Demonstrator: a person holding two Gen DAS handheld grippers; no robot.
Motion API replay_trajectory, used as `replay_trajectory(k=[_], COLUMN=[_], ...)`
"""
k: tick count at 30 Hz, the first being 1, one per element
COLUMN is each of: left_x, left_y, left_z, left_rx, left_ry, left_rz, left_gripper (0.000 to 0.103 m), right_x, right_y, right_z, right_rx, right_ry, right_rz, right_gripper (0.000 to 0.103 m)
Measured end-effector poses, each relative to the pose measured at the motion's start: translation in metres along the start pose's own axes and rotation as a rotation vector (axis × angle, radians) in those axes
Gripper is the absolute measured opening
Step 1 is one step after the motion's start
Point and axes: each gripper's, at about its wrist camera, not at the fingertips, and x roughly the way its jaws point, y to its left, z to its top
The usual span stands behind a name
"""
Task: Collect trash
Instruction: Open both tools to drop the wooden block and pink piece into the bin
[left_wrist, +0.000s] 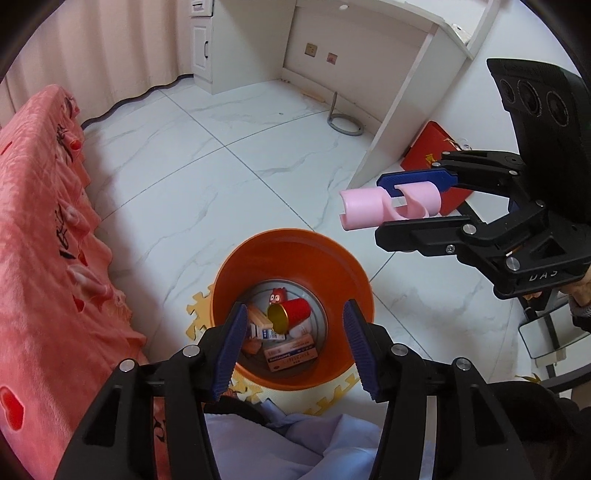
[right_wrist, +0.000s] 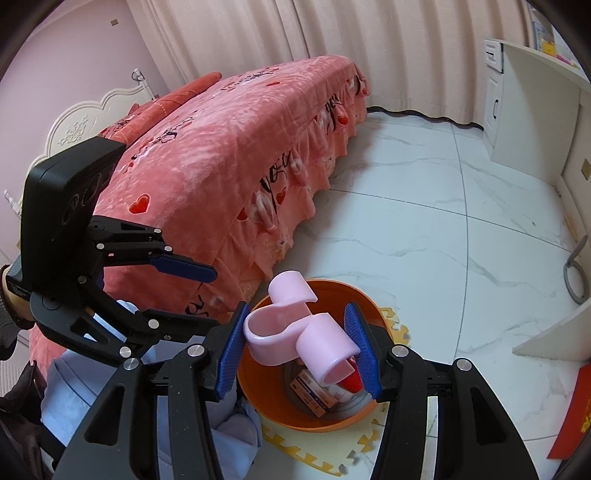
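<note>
Right gripper (right_wrist: 297, 354) pinches a pink plastic clip (right_wrist: 295, 332) between its blue pads; contact appears to fall on one tubular end only, the rest jutting forward and to its left. The orange bin (right_wrist: 321, 421) sits below and just ahead of the jaws, already holding boxes and a red cup (left_wrist: 291, 314). Left gripper (left_wrist: 295, 347) hangs spread and empty directly over the bin. Risk: an off-centre grip may let the clip pivot, strike the rim and bounce onto the floor tiles (left_wrist: 229, 155).
</note>
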Motion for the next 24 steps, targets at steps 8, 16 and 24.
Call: replay_trajectory(k=[8, 16, 24], left_x=[-0.002, -0.010, -0.037], left_y=[0.007, 0.005, 0.001], left_z=[-0.006, -0.012, -0.025], left_rx=[-0.021, -0.035, -0.031], left_ry=[0.003, -0.020, -0.059], left_rz=[0.003, 0.011, 0.063], left_gripper=[0.056, 0.069, 0.080], right_x=[0.006, -0.003, -0.014], right_y=[0.004, 0.014, 0.044], right_z=[-0.001, -0.001, -0.001], right_rx=[0.004, -0.002, -0.045], right_ry=[0.014, 0.010, 0.005], right_rz=[-0.019, -0.006, 0.042], right_gripper=[0.060, 0.063, 0.070])
